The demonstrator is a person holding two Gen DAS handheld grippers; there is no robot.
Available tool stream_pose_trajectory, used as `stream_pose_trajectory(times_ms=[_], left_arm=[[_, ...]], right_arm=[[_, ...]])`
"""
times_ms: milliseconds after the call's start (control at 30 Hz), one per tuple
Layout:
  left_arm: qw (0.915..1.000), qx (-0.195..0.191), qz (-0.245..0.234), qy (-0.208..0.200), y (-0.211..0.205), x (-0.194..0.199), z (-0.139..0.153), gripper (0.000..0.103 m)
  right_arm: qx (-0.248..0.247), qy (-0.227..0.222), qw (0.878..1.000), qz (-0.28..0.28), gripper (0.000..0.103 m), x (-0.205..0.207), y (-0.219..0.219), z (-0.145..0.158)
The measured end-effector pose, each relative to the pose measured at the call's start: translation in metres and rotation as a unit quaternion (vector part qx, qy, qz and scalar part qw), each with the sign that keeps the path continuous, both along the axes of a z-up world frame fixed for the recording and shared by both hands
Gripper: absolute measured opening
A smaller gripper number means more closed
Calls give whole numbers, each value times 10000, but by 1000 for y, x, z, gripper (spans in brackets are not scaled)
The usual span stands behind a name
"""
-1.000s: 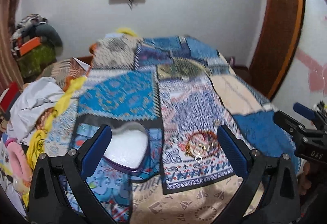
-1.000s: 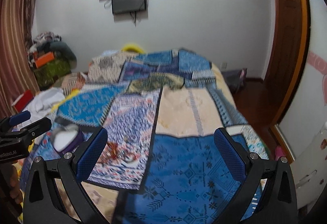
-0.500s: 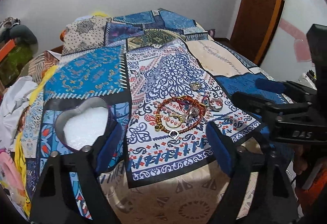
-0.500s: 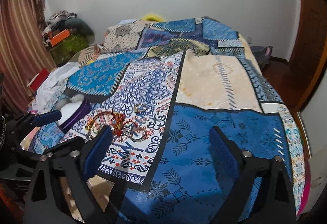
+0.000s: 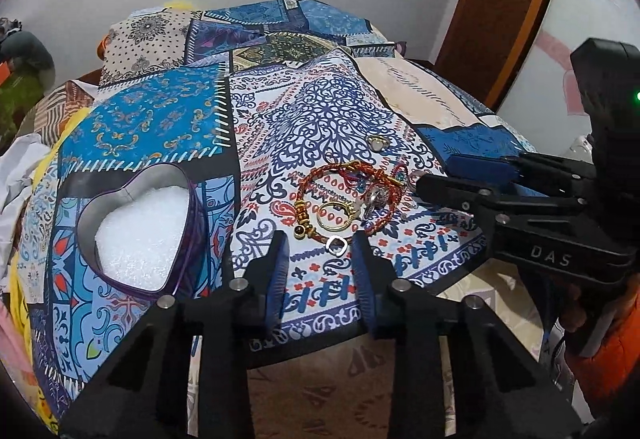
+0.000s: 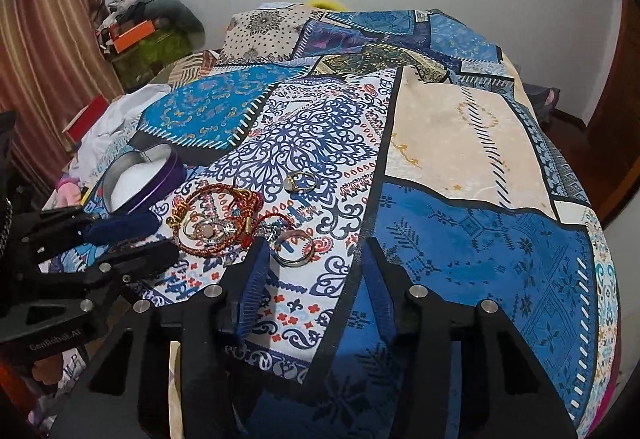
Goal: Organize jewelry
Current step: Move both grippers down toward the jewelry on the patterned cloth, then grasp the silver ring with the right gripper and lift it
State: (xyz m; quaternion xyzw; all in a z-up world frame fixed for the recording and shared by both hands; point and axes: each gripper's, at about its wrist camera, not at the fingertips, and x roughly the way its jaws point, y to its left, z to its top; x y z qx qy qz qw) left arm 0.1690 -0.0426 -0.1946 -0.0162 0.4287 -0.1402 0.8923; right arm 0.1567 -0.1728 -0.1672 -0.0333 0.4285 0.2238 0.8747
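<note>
While lined up near the bed's (image 5: pixel 400 367) front edge, left gripper (image 5: pixel 320 253) part open, empty, framing small ring (image 5: pixel 336 244); right gripper (image 6: pixel 314 259) likewise beside jewelry pile (image 5: pixel 348 199); heart tin (image 5: pixel 140 231) waiting leftward.

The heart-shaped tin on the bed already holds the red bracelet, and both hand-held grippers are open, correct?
Not quite. The heart-shaped tin holds only white padding; the red bracelet lies on the bedspread beside it, as the left wrist view shows. Both grippers are open.
</note>
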Motion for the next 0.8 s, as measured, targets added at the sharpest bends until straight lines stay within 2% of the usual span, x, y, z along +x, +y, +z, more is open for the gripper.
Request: stream_pose_trajectory(times_ms=[100,167,300,567,800], left_arm=[[9999,-116,-46,48,0,2,-2,17],[9999,-113,-51,43,-1,1,-2,16],[9998,-157,-49,71,-2,1,-3,10],[9998,-191,-32,28,-1,-3,3,10],[9995,-184,56,-231,5,-12,22,10]], right_arm=[[6,17,10000,-6,35,2,2,-2],[-62,-9,10000,2,33,1,4,-3],[-150,-53,9998,78,20,-1,9,-5],[-3,-12,10000,-85,20,0,6,0],[134,-249,9994,-189,20,-12,4,23]])
